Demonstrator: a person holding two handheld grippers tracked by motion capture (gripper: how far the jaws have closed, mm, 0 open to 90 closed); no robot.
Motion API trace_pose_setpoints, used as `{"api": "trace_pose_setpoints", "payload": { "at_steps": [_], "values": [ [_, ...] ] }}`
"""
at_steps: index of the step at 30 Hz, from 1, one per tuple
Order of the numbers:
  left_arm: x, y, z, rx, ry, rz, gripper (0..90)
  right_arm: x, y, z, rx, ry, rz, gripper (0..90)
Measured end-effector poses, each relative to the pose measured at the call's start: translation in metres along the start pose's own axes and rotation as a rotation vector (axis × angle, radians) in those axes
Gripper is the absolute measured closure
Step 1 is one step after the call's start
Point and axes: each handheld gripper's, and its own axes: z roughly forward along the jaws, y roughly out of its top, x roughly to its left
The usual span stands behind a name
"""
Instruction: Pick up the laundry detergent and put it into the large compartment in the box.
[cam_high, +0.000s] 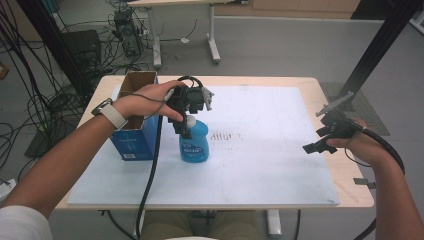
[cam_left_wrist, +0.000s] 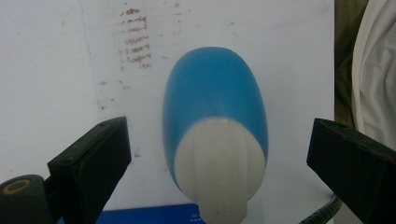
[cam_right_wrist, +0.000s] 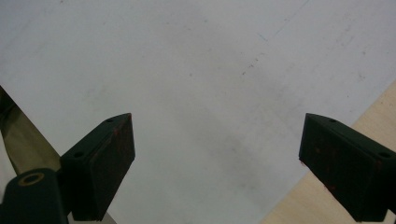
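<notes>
A blue bottle (cam_high: 195, 142) with a white cap stands upright on the white mat (cam_high: 260, 160), just right of a blue cardboard box (cam_high: 134, 134). My left gripper (cam_high: 186, 125) hangs directly over the bottle's cap, pointing down. In the left gripper view the bottle (cam_left_wrist: 215, 100) and its white cap (cam_left_wrist: 222, 168) sit between the jaws, which stand wide apart on either side without touching it, so the left gripper (cam_left_wrist: 219, 140) is open. My right gripper (cam_high: 320, 142) is near the table's right edge, open, and the right gripper (cam_right_wrist: 215, 140) has bare mat between its jaws.
The open-topped box has a brown inside (cam_high: 139, 80) and stands at the mat's left side. Brown smudges (cam_high: 225, 135) mark the mat's middle. Wooden table edge (cam_high: 350, 175) shows at the right. Cables and table legs lie on the floor behind.
</notes>
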Motion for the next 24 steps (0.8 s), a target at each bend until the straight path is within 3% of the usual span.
{"api": "trace_pose_setpoints", "payload": {
  "at_steps": [24],
  "values": [
    [-0.0017,-0.0038,0.0010,-0.005,0.007,-0.001,7.0,0.0001,0.0014,0.0001,0.001,0.000,-0.003,10.6]
  ]
}}
